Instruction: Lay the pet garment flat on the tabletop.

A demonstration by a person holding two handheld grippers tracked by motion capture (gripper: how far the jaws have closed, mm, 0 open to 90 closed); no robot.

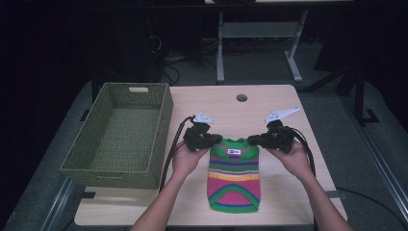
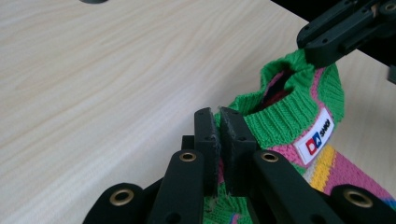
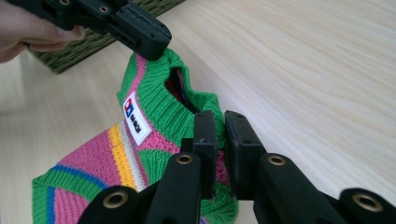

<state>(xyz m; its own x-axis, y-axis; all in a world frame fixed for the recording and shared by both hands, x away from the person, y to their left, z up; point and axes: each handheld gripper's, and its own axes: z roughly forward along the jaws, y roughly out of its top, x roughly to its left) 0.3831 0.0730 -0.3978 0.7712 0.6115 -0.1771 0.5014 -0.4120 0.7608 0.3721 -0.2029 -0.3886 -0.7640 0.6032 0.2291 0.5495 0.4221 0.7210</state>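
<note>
Knitted striped sweater [image 1: 234, 175] lies flat on the pale wood tabletop [image 1: 269, 103], near its front edge, between the person's two forearms; green collar end points away from the person, hem toward them; stripes are green, pink, yellow, blue; a white label [image 1: 234, 152] with red and blue print sits just below the collar.

Left gripper [image 1: 215, 139] is at the collar's left corner, held in the person's left hand [image 1: 185, 159]; in the left gripper view its fingers [image 2: 205, 140] are clamped together on the green ribbed collar edge, knit pinched between the pads; no visible gap.

Right gripper [image 1: 253, 140] is at the collar's right corner, in the right hand [image 1: 294, 161]; in the right gripper view its fingers [image 3: 204, 140] are closed on the collar fabric at the shoulder, green and pink knit caught between them, a narrow slit showing above the cloth.

Both collar corners look slightly lifted off the tabletop; collar opening gapes, dark inside showing; rest of the sweater rests on the wood.

Green woven basket [image 1: 122, 132] stands at the tabletop's left edge, well apart from the sweater, just beside the left hand; round cable hole [image 1: 241, 97] at the far middle of the tabletop.
</note>
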